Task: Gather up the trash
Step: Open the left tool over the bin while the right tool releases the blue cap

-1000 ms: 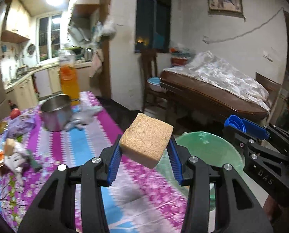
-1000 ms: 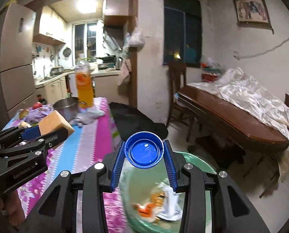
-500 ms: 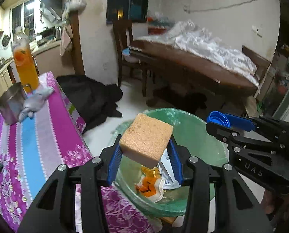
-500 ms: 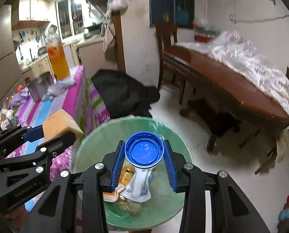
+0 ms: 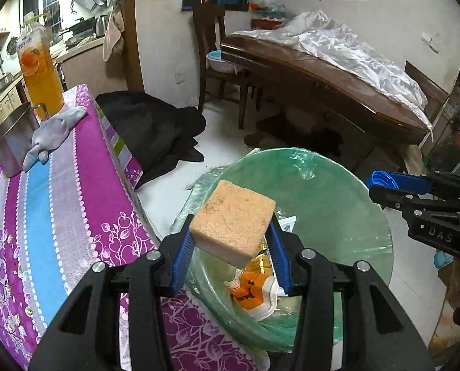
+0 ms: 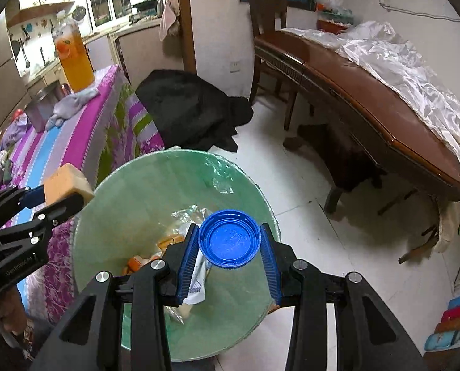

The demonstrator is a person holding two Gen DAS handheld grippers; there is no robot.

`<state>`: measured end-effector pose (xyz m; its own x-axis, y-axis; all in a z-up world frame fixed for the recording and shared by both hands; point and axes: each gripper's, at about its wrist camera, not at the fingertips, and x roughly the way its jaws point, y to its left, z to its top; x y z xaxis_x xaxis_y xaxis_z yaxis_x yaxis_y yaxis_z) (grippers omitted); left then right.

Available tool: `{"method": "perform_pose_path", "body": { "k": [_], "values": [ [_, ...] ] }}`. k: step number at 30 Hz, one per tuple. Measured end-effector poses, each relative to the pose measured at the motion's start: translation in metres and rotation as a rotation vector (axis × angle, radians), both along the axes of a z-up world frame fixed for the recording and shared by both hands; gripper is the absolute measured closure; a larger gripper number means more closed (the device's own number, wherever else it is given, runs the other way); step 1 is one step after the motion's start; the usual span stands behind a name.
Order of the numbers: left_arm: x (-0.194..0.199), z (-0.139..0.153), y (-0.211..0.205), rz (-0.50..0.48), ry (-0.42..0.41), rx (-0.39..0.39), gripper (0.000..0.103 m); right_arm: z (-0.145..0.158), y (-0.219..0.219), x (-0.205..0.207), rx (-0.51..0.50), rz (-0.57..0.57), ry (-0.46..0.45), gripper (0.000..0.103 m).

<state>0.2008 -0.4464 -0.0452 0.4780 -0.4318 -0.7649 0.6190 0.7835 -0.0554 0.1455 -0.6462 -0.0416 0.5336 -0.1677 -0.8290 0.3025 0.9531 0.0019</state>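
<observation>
My left gripper (image 5: pixel 231 241) is shut on a tan sponge block (image 5: pixel 233 221) and holds it over the near rim of a green bag-lined bin (image 5: pixel 338 204). My right gripper (image 6: pixel 229 253) is shut on a blue bottle cap (image 6: pixel 229 242) and holds it above the middle of the bin (image 6: pixel 143 191). The bin holds wrappers and an orange-and-white packet (image 5: pixel 251 290). The sponge also shows at the left of the right wrist view (image 6: pixel 66 182). The cap also shows at the right of the left wrist view (image 5: pixel 381 181).
A table with a purple striped cloth (image 5: pixel 60 204) stands left of the bin. On it are a steel pot (image 5: pixel 10 139), a grey rag (image 5: pixel 53 133) and an orange-drink bottle (image 5: pixel 40 71). A black heap (image 5: pixel 155 130) lies on the floor. A brown table (image 5: pixel 322 83) stands behind.
Both grippers have swung from over the table toward the bin and tilted downward. The sponge and the cap now hang over the bin's opening, both still held.
</observation>
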Motion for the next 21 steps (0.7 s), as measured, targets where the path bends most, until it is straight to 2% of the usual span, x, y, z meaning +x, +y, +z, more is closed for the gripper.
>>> {"method": "perform_pose_path", "body": {
  "k": [8, 21],
  "values": [
    [0.0053, -0.0060, -0.0037, 0.005, 0.024, 0.029, 0.060, -0.0098, -0.0008, 0.0071, 0.008, 0.005, 0.038, 0.063],
    [0.0057, -0.0047, -0.0071, 0.004, 0.025, 0.036, 0.059, -0.0103, 0.0007, 0.0077, 0.017, 0.011, 0.024, 0.062]
  ]
}}
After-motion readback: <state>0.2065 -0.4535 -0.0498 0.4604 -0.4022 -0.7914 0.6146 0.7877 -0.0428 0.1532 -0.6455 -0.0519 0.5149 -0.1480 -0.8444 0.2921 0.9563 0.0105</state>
